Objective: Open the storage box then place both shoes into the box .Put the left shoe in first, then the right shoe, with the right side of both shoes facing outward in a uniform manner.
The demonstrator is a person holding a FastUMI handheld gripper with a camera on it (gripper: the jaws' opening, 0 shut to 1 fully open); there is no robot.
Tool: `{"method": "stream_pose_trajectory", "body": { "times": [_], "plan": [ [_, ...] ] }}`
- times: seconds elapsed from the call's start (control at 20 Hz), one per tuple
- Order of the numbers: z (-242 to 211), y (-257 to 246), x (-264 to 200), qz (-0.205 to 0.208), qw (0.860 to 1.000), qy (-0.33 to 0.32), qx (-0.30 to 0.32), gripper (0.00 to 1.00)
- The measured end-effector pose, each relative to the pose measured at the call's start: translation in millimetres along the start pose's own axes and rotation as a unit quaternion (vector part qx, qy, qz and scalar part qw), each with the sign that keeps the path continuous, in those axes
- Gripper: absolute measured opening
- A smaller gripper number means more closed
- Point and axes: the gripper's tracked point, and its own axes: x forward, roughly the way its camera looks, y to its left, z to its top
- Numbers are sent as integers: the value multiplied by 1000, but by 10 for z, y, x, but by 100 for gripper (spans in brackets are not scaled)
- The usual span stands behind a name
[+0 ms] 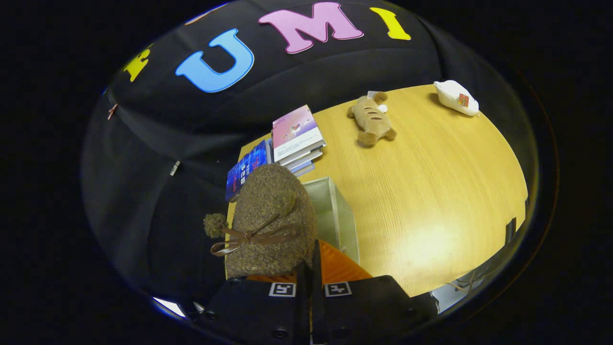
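A brown fuzzy shoe (270, 215) with a thin brown bow and a pompom at its side hangs in front of me, its orange inner part (340, 268) showing at the fingers. My gripper (311, 270) is shut on the shoe's edge, the two fingers nearly touching. Just beyond the shoe stands the pale storage box (342, 215), open at the top, on the wooden table (431, 191). The shoe hides the box's left part, and I cannot tell whether anything lies inside.
A stack of books (297, 136) and a blue book (246, 167) lie beyond the box near the table's far corner. Farther off are a brown plush toy (371, 120) and a white packet (457, 98).
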Motion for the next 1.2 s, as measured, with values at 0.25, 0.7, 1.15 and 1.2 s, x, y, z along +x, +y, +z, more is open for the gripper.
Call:
{"method": "stream_pose_trajectory", "body": {
  "times": [0.25, 0.7, 1.15, 1.2],
  "plan": [
    [-185, 45, 347, -38, 999, 14, -24, 8],
    [-381, 100, 150, -23, 998, 11, -64, 79],
    [374, -417, -589, -2, 987, -109, -114, 99],
    [497, -500, -686, 1, 985, -124, -122, 99]
  ]
}}
